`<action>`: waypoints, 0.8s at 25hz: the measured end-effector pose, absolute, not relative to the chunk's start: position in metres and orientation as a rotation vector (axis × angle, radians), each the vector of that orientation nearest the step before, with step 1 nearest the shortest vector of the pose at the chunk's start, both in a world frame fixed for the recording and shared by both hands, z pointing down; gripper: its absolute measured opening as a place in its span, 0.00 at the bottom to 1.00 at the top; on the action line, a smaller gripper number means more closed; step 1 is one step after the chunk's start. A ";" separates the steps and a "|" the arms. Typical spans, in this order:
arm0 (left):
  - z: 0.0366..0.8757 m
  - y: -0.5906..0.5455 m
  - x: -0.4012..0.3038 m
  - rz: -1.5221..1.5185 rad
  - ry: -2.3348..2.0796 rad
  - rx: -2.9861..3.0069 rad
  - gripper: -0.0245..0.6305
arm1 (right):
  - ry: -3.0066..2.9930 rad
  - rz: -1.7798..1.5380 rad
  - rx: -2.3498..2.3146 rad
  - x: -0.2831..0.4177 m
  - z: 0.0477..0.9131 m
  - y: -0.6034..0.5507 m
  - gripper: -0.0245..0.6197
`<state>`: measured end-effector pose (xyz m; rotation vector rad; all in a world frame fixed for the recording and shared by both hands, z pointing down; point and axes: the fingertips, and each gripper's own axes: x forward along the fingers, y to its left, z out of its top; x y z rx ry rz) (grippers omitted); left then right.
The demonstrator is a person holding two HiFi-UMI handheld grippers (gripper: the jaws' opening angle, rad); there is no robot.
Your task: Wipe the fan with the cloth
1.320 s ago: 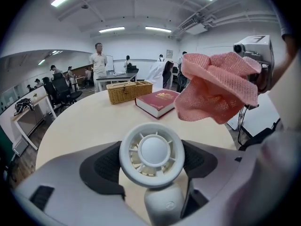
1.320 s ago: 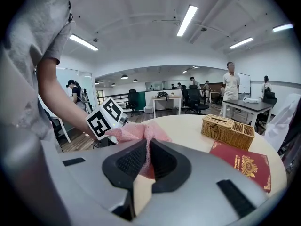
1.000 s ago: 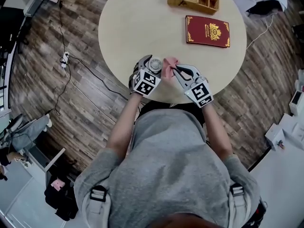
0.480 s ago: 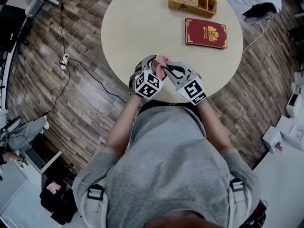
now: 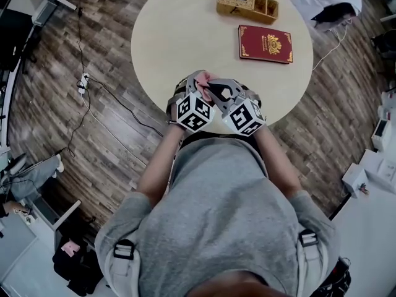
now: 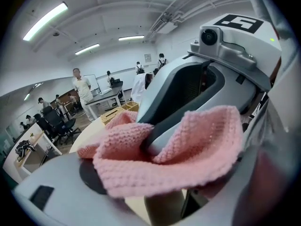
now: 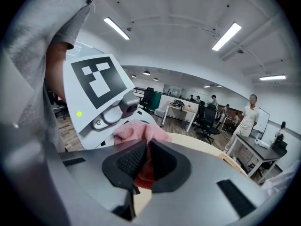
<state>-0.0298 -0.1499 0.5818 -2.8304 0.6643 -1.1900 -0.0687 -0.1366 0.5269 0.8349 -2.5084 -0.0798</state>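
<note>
At the near edge of the round table (image 5: 173, 36) my two grippers stand tip to tip. The right gripper (image 5: 215, 90) is shut on a pink knitted cloth (image 5: 206, 79); its dark pads pinch the cloth (image 7: 138, 131) in the right gripper view. The left gripper (image 5: 197, 84) holds the small fan, which is hidden under the cloth and the jaws. In the left gripper view the cloth (image 6: 188, 145) drapes across the front, with the right gripper's grey body (image 6: 197, 84) right behind it. The left gripper's marker cube (image 7: 99, 86) fills the left of the right gripper view.
A red book (image 5: 265, 44) and a wicker box (image 5: 247, 4) lie at the far side of the table. A power strip with its cable (image 5: 81, 82) lies on the wooden floor at the left. Desks, chairs and several people stand in the room beyond.
The right gripper has moved left with the cloth until it meets the left gripper. The round fan, visible a second ago, is now covered. Both grippers sit slightly nearer my body.
</note>
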 end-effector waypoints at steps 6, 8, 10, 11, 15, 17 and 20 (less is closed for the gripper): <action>0.577 -0.142 -0.023 -1.200 0.602 -2.806 0.63 | -2.494 -0.137 0.823 -0.070 0.520 -0.141 0.08; 0.575 -0.143 -0.024 -1.197 0.601 -2.802 0.63 | -2.493 -0.154 0.819 -0.070 0.519 -0.142 0.08; 0.573 -0.145 -0.026 -1.192 0.607 -2.801 0.63 | -2.494 -0.160 0.825 -0.068 0.518 -0.142 0.08; 0.573 -0.146 -0.027 -1.190 0.612 -2.802 0.63 | -2.492 -0.161 0.830 -0.067 0.517 -0.142 0.08; 0.572 -0.151 -0.036 -1.202 0.652 -2.784 0.63 | -2.480 -0.156 0.824 -0.062 0.519 -0.138 0.08; 0.571 -0.154 -0.037 -1.205 0.668 -2.778 0.63 | -2.476 -0.143 0.811 -0.061 0.521 -0.135 0.08; 0.570 -0.155 -0.036 -1.204 0.681 -2.774 0.63 | -2.472 -0.124 0.778 -0.063 0.524 -0.130 0.08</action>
